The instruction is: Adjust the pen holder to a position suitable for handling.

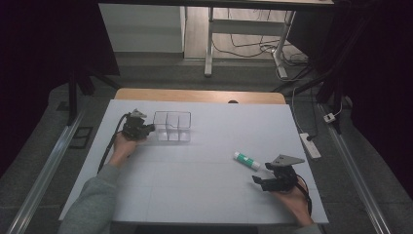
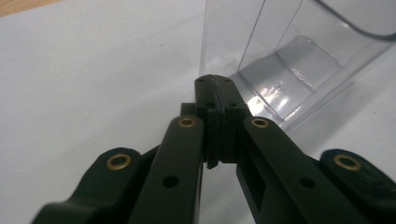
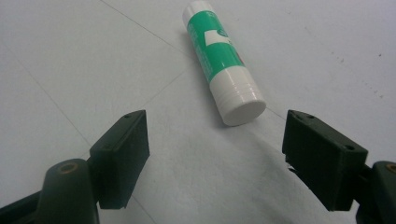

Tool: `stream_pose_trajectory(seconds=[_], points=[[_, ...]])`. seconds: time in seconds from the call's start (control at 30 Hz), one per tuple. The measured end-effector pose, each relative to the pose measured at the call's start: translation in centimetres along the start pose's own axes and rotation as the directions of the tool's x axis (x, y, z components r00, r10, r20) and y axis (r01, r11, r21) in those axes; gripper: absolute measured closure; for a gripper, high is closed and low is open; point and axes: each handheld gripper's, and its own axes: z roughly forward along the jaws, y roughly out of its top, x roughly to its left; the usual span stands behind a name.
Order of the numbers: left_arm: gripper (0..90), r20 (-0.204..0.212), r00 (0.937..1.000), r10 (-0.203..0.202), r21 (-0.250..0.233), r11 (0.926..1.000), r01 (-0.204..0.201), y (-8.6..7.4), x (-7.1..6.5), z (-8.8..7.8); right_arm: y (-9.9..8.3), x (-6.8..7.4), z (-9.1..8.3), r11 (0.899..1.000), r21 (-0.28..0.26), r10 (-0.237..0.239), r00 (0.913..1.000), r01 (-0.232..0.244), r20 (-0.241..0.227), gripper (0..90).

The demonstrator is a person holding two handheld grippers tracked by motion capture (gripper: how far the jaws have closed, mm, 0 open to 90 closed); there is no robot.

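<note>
Item: glue stick [image 3: 222,63], green and white, white cap. It lay on its side on the white table cover [image 1: 195,180], at the right half of the table, cap end turned toward the right gripper [image 1: 272,179]. That gripper, held in the person's right hand [image 1: 297,197], had its jaws spread wide; the stick lay just ahead of them, apart from both pads, nothing between them.

Item: clear plastic organiser box [image 1: 172,126], with inner dividers, upright on the cover toward the far left. Its compartments looked bare in the left gripper view.

Item: left gripper [image 2: 215,86], held in the left hand [image 1: 122,146], jaws pressed fully together, holding nothing. Its tips stood right at the box's near corner; whether they touched the wall could not be told.
</note>
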Motion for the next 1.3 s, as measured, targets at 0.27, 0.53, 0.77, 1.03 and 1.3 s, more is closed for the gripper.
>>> stream_pose_trajectory(seconds=[0.27, 0.53, 0.77, 1.03, 1.3], points=[[88.8, 0.019, 0.9997, 0.016, 0.006, 0.9999, -0.016, 0.6, -0.9, 0.7, 0.0, 0.0, 0.0, 1.0, 0.002, -0.001, 1.0, 0.001, 0.002, 22.6], [88.7, 0.047, 0.9981, 0.039, 0.004, 0.9992, -0.04, 1.5, -2.3, 1.3, 0.0, 0.0, 0.0, 1.0, 0.001, -0.001, 1.0, 0.001, 0.002, 22.6], [88.8, 0.066, 0.9964, 0.052, 0.012, 0.9985, -0.053, 1.9, -3.3, 2.0, 0.0, 0.0, 0.0, 1.0, 0.003, 0.0, 1.0, 0.0, 0.002, 22.6], [88.8, 0.1, 0.9927, 0.067, 0.017, 0.9975, -0.069, 2.2, -4.3, 2.3, 0.0, 0.0, 0.0, 1.0, 0.004, 0.0, 1.0, 0.0, 0.003, 22.6], [88.7, 0.115, 0.9908, 0.071, 0.011, 0.9973, -0.073, 2.7, -5.2, 3.0, 0.0, 0.0, -0.1, 1.0, 0.005, 0.0, 1.0, 0.0, 0.006, 22.5]])
